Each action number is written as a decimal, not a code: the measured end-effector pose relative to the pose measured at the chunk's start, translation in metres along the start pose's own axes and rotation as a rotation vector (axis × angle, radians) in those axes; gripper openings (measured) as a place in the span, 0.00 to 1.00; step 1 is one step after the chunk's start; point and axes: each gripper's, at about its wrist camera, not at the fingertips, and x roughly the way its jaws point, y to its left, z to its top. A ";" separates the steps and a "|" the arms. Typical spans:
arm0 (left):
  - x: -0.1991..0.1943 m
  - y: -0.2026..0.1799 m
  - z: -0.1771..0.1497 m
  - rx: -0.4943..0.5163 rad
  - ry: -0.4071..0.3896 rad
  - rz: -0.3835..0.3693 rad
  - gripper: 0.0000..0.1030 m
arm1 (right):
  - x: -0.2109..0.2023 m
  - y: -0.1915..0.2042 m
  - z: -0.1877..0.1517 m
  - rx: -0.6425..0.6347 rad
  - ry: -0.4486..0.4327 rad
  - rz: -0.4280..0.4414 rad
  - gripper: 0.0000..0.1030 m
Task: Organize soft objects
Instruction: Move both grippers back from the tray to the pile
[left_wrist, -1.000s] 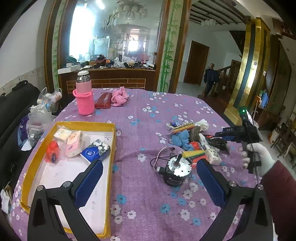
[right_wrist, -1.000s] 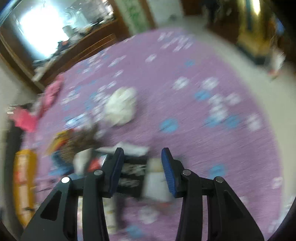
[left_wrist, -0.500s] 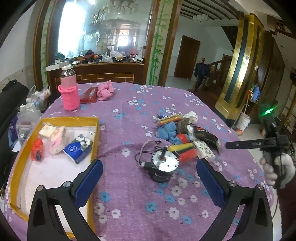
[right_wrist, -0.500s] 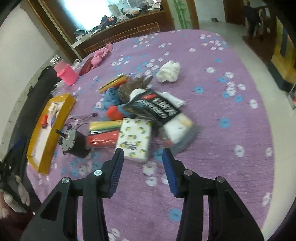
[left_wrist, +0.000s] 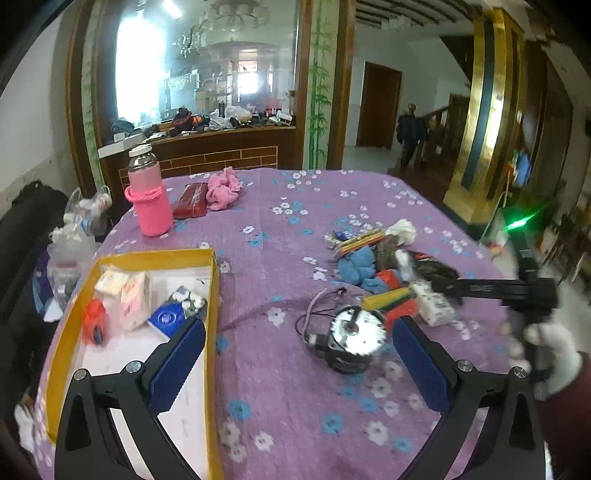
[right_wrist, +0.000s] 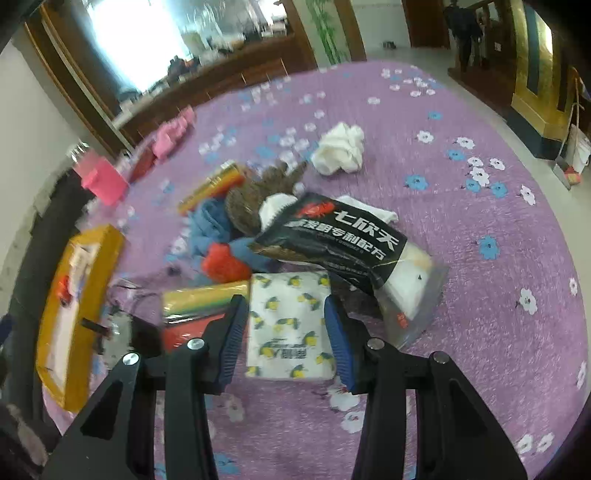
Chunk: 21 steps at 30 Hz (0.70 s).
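1. Several small soft packs already lie in the far end of the shallow yellow cardboard tray on the left of the purple flowered surface: a pale tissue pack, a pink-printed pack, a blue-and-white pack and something small and red. I judge the task begun but far from done.
2. Most of the soft things are in a heap on the right, well apart from the tray: a white lemon-printed tissue pack, a black glossy pouch with white lettering, a crumpled white cloth, blue cloth, a red piece, a brown furry thing and striped yellow-and-red packs.
3. The right tongs stand open, one finger on each side of the lemon-printed tissue pack, which lies flat on the surface at the near edge of the heap. I cannot tell whether the pads touch it. It looks like the next piece for the tray.
4. The left tongs are wide open and empty, held over the near surface between the tray and a round black-and-silver motor with loose wires.
5. Hard to read: both views are motion-blurred. The black pouch covers part of a clear bag holding something white. The tray's near end is cut off behind the left tongs, and the brown furry thing is half buried.
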 end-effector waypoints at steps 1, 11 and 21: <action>0.009 -0.001 0.002 0.010 0.012 0.009 0.99 | -0.003 -0.002 -0.002 0.009 -0.012 0.013 0.41; 0.067 0.002 0.057 -0.058 0.102 -0.075 0.99 | 0.025 0.007 -0.004 -0.051 0.028 -0.065 0.44; 0.159 -0.028 0.120 0.061 0.175 -0.089 0.99 | 0.023 -0.023 -0.011 0.056 -0.012 0.057 0.29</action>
